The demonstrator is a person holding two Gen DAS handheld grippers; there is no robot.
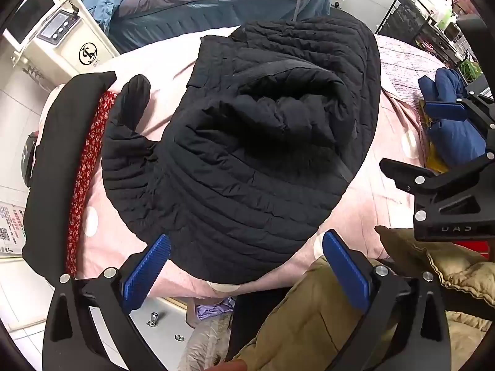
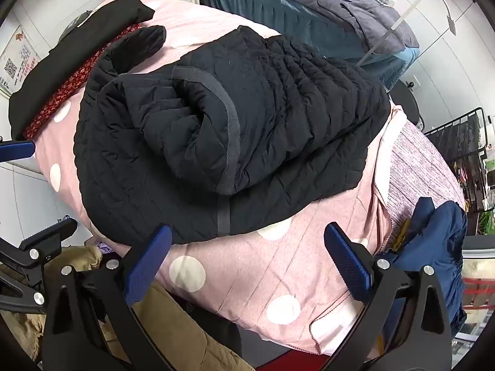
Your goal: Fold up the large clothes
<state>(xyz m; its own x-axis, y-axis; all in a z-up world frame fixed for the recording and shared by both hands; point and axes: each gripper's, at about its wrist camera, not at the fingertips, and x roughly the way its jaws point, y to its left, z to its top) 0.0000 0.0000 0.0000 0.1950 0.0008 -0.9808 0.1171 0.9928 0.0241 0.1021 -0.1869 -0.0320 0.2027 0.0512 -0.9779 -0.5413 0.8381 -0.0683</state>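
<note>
In the left wrist view, the left gripper (image 1: 246,266) is pointing steeply down over the near edge of the bed (image 1: 173,61), its two blue pads spread wide with nothing between them. The left pad is hanging just over the near hem of the black quilted jacket (image 1: 247,142); I cannot tell whether it is touching the cloth. The jacket is lying folded in the middle of the pink dotted cover, with one sleeve (image 1: 130,114) sticking out toward the bed's left edge. A black garment with a red flowered lining (image 1: 62,160) is lying along that left edge, apart from the sleeve. The right gripper (image 1: 445,167) is showing at the right side of this view (only its black frame and one blue pad are visible). A tan quilted coat (image 1: 309,315) is hanging below the near edge, under the gripper. A navy garment (image 1: 448,130) is sitting at the bed's right edge.

In the right wrist view, the right gripper (image 2: 247,262) is also pointing steeply down, its pads spread wide and empty over bare pink cover (image 2: 263,272) near the front edge. The jacket (image 2: 216,130) is lying just beyond the pads, not touching them. The navy garment (image 2: 433,241) is lying at the right edge, beside the right pad. Part of the left gripper (image 2: 34,247) is showing at the left.
</note>
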